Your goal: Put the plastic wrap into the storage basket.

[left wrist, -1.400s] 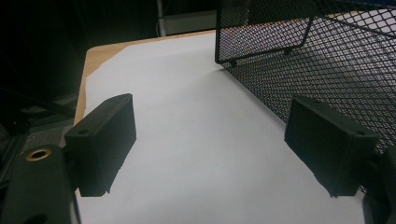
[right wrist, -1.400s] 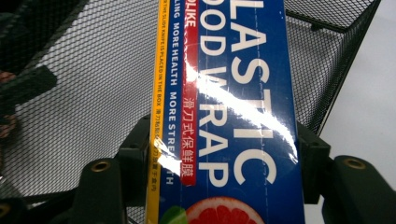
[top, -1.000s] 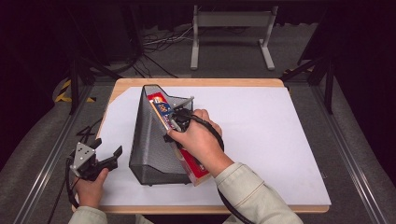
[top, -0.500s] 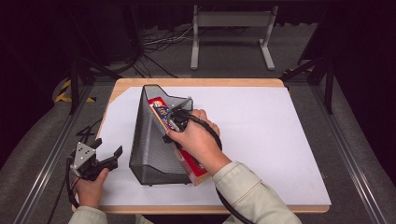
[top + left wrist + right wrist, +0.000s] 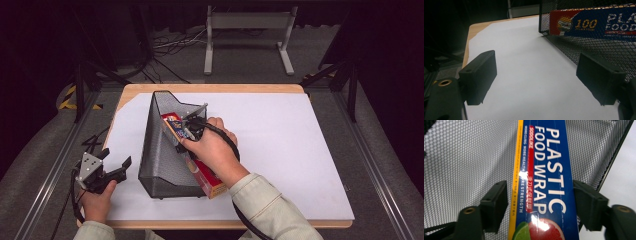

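Over the wrap box [image 5: 200,167], right hand [image 5: 212,150].

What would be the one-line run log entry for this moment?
left gripper: open, idle at table edge | right gripper: jaws astride plastic wrap box, grip unclear | box: lying in mesh file holder, one end sticking out

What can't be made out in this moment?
- Right gripper in the high view: the hand covers its jaws. In the right gripper view they flank the box with gaps; contact unclear.
- Box, far end: hidden inside the mesh holder in the high view, cut by the top edge in the right gripper view.
- Small print on the box: too small to read.
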Tool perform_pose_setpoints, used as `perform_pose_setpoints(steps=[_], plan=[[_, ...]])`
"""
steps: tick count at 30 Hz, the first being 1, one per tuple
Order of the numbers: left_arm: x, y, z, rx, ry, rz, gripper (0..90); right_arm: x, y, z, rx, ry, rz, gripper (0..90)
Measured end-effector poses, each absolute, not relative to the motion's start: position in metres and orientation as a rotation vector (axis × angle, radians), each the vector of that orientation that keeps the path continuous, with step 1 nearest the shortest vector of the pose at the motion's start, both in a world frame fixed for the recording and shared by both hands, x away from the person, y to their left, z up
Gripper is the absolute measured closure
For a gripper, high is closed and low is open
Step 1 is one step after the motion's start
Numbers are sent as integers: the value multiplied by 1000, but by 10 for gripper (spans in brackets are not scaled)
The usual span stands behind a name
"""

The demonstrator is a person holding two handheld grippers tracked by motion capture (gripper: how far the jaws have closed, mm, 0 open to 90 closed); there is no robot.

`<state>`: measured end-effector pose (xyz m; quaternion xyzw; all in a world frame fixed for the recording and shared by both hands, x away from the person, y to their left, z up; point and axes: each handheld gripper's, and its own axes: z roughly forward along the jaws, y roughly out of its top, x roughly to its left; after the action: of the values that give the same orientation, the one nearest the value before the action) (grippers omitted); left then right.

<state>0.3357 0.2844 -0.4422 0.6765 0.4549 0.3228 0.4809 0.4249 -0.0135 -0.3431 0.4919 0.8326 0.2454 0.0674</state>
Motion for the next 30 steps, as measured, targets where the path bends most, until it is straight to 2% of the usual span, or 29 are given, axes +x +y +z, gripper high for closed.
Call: perform_pose_setpoints(steps=[7, 30], plan=[[337, 284, -442, 1657, 1106, 786, 175, 420, -13, -333, 1401, 2467, 840, 209], [338, 284, -443, 1657, 1111, 780, 173, 403, -46, -295, 1134, 2381, 1192, 167]])
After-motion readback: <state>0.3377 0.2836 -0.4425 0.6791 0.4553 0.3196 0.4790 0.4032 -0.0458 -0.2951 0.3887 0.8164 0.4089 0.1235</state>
